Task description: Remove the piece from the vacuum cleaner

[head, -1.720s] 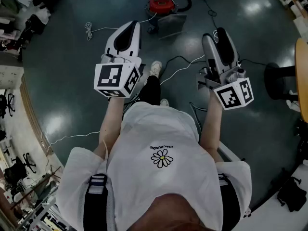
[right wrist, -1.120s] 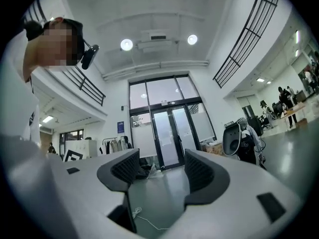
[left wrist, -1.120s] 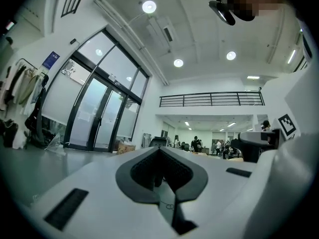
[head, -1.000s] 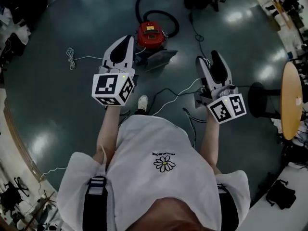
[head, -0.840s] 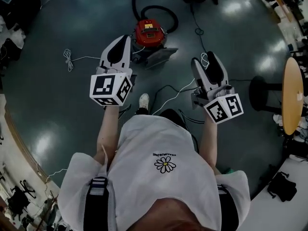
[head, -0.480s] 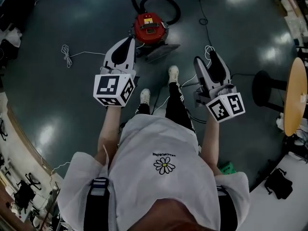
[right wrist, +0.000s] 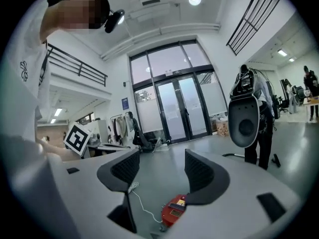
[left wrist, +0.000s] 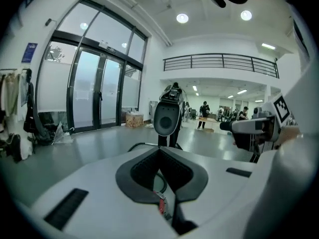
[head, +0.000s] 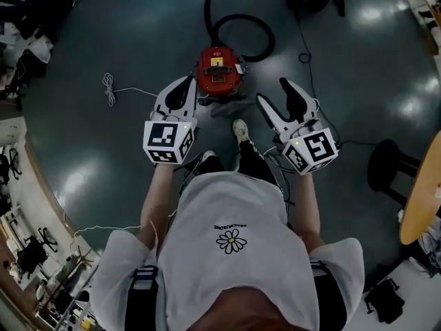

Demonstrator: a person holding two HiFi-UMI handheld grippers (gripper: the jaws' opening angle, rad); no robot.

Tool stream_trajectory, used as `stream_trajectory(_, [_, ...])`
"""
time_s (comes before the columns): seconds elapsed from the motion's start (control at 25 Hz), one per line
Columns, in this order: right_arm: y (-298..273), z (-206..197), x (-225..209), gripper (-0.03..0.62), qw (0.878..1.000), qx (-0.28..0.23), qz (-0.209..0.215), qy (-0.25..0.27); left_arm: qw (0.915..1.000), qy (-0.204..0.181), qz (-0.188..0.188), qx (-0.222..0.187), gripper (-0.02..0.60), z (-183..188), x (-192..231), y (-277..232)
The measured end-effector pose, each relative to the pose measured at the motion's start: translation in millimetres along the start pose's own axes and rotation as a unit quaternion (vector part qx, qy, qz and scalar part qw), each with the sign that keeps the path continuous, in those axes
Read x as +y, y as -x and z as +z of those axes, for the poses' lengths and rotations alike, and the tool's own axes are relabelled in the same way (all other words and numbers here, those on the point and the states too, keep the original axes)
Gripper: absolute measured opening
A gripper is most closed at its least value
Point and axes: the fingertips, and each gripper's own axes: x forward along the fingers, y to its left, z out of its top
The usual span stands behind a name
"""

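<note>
left arm: I see the forearm stretched forward with the left gripper [head: 182, 96] out ahead, its marker cube [head: 169, 142] facing up at the head camera.
left fingers: pressed together at the tips [left wrist: 149, 166] with nothing between them. Only a sliver of red shows through the gap lower down.
right arm: also reaching forward. The right gripper [head: 279, 102] sits level with the left one and is angled slightly inward.
right fingers: spread wide [right wrist: 124, 168] and empty. I see bare floor [right wrist: 159, 183] between them.
vacuum cleaner: red body [head: 219, 71] on the floor, ahead of and between the two grippers. In the right gripper view it sits small and low between the fingers [right wrist: 174, 209], well apart from them.
hose: black loop [head: 242, 23] on the far side of the vacuum cleaner.
grey part: flat piece [head: 227, 107] by the vacuum cleaner's near edge. I can't tell if it's attached.
cord: white, coiled [head: 109, 83] on the floor to the left.
feet: one shoe [head: 240, 128] just short of the grey part.
</note>
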Motion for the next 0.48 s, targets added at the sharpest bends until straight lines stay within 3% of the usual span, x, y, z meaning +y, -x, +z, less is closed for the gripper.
stream_trajectory(0.24, [-28, -57, -48, 0.296, 0.992, 0.108, 0.034, 0.055, 0.9927, -0.055, -0.01, 0.106, 0.005, -67, -1, -86])
stream_trajectory(0.32, [-38, -85, -53, 0.296, 0.986, 0.139, 0.03, 0.083, 0.9835, -0.088, -0.023, 0.156, 0.005, -111, 5, -112])
stream_trajectory(0.48, [-68, -169, -64, 0.296, 0.965, 0.214, 0.055, 0.137, 0.9559, -0.162, -0.051, 0.239, 0.005, -206, 22, -176])
